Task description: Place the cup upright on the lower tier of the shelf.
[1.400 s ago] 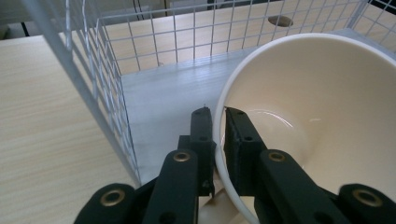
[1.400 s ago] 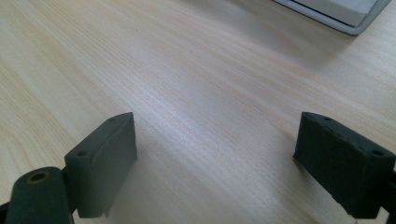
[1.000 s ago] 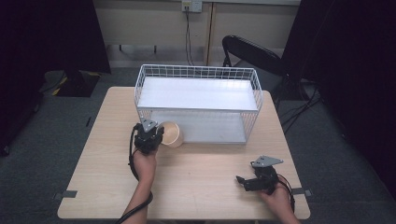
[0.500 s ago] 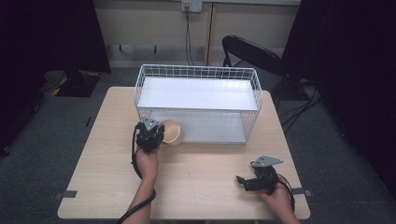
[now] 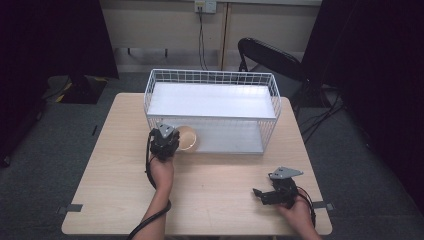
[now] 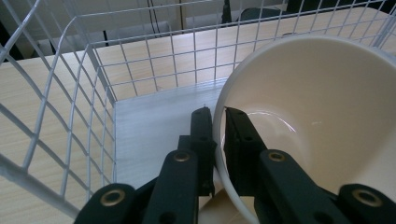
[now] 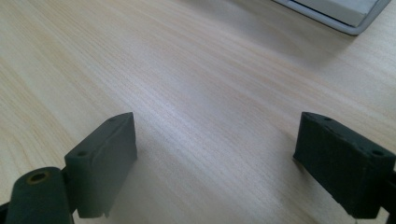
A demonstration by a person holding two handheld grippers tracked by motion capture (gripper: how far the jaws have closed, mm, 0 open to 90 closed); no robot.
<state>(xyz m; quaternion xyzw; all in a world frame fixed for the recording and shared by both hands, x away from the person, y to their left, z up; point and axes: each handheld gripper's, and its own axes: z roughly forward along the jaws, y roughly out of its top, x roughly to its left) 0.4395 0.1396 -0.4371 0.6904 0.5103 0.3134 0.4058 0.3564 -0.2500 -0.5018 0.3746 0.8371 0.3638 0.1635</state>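
While the left gripper hangs over the near wall of the wire basket, its jaws pinch the rim of the cream bowl, one inside, one outside; the bowl sits at the basket's near left corner. The right gripper rests low over the table, jaws spread, nothing between them.

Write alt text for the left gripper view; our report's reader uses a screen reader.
The left gripper pinches the rim of a cream bowl between its black fingers, one outside the rim and one inside. Ahead is a white wire basket with a pale floor, on a wooden table.
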